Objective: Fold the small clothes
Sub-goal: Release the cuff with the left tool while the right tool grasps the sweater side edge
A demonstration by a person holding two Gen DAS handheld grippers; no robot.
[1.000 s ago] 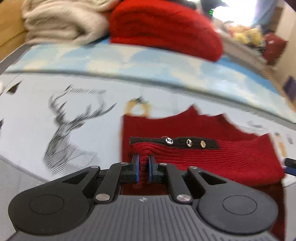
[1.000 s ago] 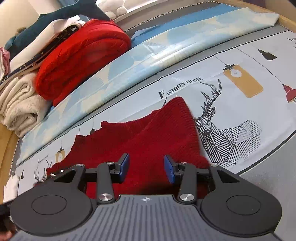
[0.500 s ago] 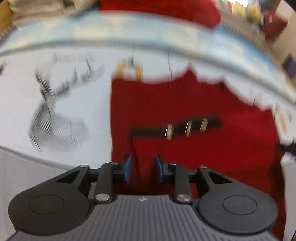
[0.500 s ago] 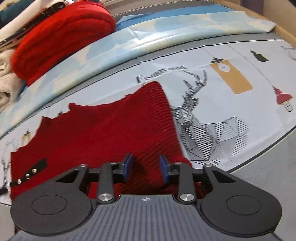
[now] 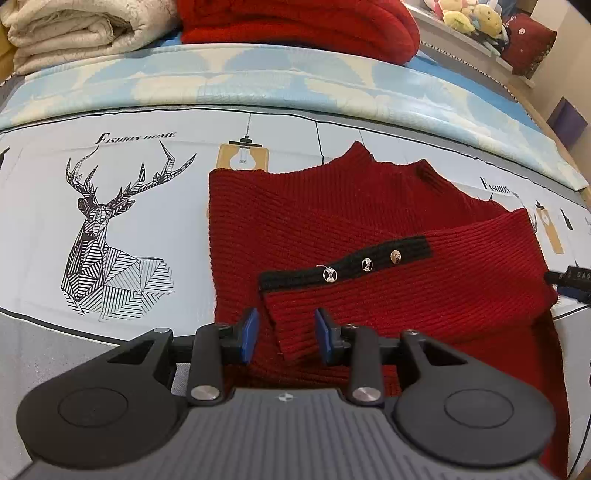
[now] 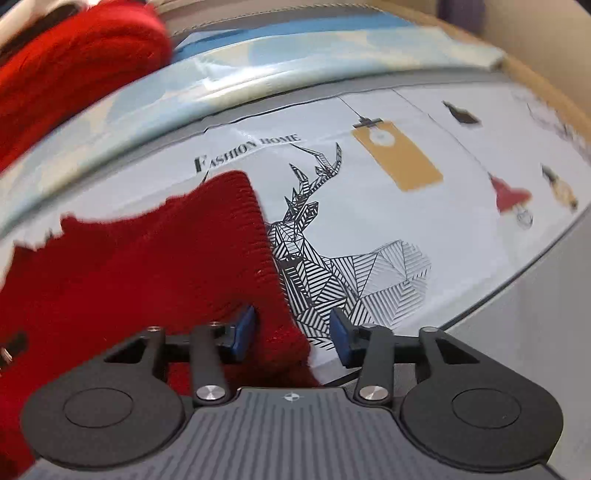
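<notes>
My left gripper [image 5: 283,334] hovered low over the near edge of the red sweater [image 5: 332,221], its jaws spread apart with the cuff of the folded sleeve [image 5: 424,288] lying between them, not pinched. That sleeve lay across the body of the sweater from the right, and a black band [image 5: 347,266] with three small metal buttons [image 5: 366,264] ran along it. The sweater lay flat on a printed sheet [image 5: 147,192], with a line-drawn deer [image 5: 107,236] on the sheet to its left and a yellow lamp picture [image 5: 242,157] just past its far left corner. At the far side of the sheet ran a pale blue patterned cover [image 5: 258,85], and beyond it sat a folded cream blanket [image 5: 74,33] on the left and a folded red blanket [image 5: 306,22] beside it. My right gripper [image 6: 293,334] hung over the right edge of the sweater [image 6: 147,277], jaws likewise wide, the left blue pad [image 6: 243,332] against the knit and the right one over bare sheet [image 6: 461,229]. A second deer [image 6: 332,258] print lay partly under that edge of the sweater. This view was somewhat blurred. In the left view, the tip of my right gripper showed at the right margin, beside the sleeve's fold.
</notes>
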